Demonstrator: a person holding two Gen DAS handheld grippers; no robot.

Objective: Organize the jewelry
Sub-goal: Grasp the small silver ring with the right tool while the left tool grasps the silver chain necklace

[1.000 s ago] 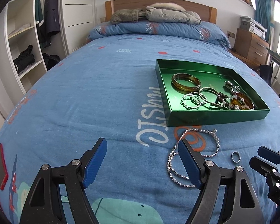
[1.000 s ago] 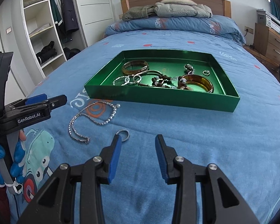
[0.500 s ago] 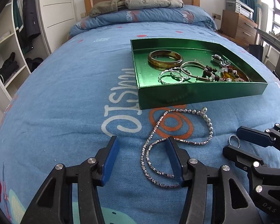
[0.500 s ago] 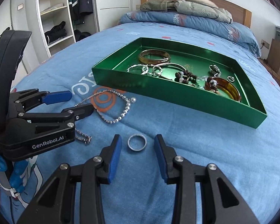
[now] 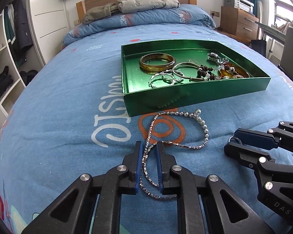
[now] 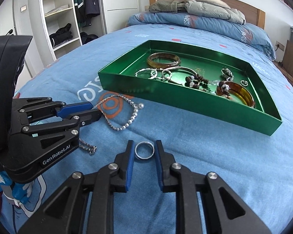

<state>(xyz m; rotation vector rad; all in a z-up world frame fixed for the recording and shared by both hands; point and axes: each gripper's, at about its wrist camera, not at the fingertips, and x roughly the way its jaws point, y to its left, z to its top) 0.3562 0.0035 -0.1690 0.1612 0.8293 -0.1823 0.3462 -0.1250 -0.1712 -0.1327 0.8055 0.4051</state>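
Closing left gripper [image 5: 148, 146] around necklace [image 5: 177, 128], right gripper [image 6: 143, 146] around ring [image 6: 144, 149], lower centre; pads not yet pressing. Risking ring squirting sideways, chain slipping free.

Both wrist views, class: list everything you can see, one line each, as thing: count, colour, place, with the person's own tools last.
Tray: one, green, on the bed.
Bangles: two, amber, inside the tray.
Other jewellery: several pieces, silver and dark beads, inside the tray.
Necklace: one, silver chain with pearly beads, on the cover before the tray.
Ring: one, silver, flat on the cover.
Bed cover: one, blue, printed.
Jackets: two, grey, at the headboard.
Left gripper: black with blue pads, closing astride the chain.
Right gripper: the same, closing around the ring.
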